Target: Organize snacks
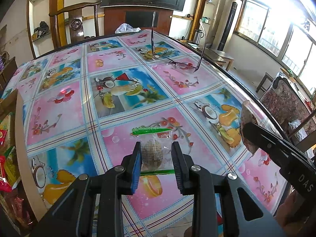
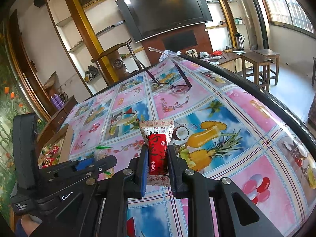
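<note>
Left wrist view: the left gripper [image 1: 156, 156] clamps a clear green-striped snack packet [image 1: 153, 150] just above the table [image 1: 122, 118]. The table's dark right edge curves close by, and an open snack box [image 1: 7, 148] sits at its left edge. The right gripper [image 2: 157, 162] grips a red-and-cream wrapped snack [image 2: 157, 148]. Farther back on the bright fruit-print cloth lie eyeglasses [image 1: 177, 63], otherwise it is bare; beyond it hangs a wall television [image 2: 164, 9].
</note>
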Demonstrator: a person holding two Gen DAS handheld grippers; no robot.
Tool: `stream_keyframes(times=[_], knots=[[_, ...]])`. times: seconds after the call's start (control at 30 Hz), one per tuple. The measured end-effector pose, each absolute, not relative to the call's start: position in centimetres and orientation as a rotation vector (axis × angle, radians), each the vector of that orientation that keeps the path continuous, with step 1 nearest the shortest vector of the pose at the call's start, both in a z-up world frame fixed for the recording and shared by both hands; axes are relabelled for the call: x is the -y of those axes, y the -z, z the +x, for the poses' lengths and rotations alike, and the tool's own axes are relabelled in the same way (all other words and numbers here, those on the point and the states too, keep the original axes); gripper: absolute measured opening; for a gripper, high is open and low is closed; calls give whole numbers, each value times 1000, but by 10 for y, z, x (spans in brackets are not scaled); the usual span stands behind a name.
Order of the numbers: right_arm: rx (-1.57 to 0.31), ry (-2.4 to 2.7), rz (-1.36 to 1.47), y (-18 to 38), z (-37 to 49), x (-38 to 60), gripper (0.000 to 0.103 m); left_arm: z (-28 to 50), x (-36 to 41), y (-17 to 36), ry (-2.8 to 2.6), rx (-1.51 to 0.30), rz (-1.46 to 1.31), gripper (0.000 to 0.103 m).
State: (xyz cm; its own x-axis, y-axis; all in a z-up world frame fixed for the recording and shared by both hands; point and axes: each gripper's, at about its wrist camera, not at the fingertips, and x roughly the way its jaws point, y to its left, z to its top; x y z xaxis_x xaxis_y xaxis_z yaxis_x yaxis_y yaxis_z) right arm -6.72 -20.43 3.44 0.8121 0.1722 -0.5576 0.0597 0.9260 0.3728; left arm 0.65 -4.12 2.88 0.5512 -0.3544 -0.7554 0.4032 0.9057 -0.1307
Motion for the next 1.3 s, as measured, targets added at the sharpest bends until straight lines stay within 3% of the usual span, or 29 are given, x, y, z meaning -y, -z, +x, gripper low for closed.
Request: stream_keyframes(times=[1.3], knots=[[-617, -57, 393, -35, -68, 206, 20, 6, 43, -29, 448, -877, 66, 28]])
